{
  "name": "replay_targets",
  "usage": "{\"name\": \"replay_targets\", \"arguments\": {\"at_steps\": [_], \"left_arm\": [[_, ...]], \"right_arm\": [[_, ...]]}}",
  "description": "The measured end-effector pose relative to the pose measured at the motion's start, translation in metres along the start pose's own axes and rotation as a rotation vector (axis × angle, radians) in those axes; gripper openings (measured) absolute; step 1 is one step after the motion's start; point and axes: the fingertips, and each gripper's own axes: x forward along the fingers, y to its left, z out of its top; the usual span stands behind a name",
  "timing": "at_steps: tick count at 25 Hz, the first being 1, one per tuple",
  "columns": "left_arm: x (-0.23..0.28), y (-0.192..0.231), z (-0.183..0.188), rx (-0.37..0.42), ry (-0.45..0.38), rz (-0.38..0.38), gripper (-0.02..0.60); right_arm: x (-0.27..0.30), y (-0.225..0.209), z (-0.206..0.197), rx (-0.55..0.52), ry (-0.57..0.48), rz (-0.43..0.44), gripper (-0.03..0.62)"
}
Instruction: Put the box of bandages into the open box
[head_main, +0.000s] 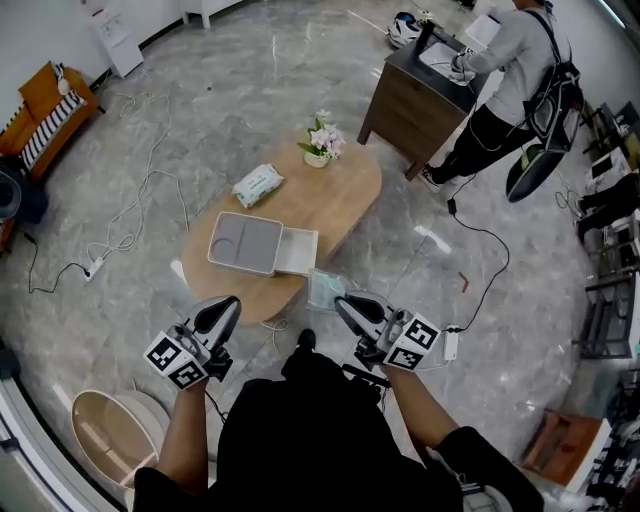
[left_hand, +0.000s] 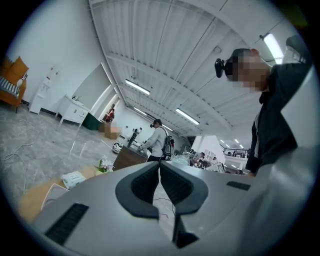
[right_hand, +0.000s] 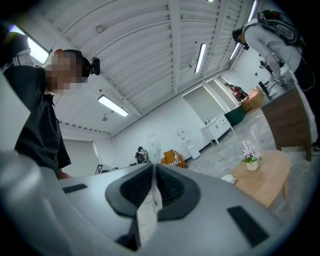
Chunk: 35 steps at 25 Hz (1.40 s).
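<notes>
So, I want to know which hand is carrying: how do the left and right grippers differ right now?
The right gripper is shut on a thin edge of the pale, see-through box of bandages; the left gripper is shut on nothing. In the head view the left gripper angles up-right, the right gripper up-left, so they converge. Shared: both have jaws together and aim toward the wooden table.

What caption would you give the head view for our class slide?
Right gripper pinching a clear packet beside the oval table bearing an open grey box.
</notes>
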Motion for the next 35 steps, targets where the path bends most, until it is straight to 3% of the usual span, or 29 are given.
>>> {"name": "replay_targets", "arguments": {"at_steps": [12,18,23,30,35], "left_arm": [[0.053,0.040,-0.005,-0.051,0.035,0.028,0.025],[0.069,0.081,-0.009,-0.054,0.087,-0.007,0.025],[0.078,0.116,-0.019,-0.090,0.164,-0.079,0.025],[0.085,0.167,-0.056,-0.124,0.228,-0.107,0.025],[0.091,0.185,-0.075,-0.142,0.215,-0.109,0.025]], "right_arm": [[0.043,-0.084,0.014,0.041,-0.019,0.017,0.031],[0.072,-0.139,-0.015,0.156,0.030,-0.096,0.031],[0.092,-0.179,-0.046,0.261,0.028,-0.192,0.031],[0.116,-0.226,-0.096,0.331,-0.005,-0.244,0.031],[0.123,-0.258,-0.147,0.372,0.075,-0.290,0.031]]}}
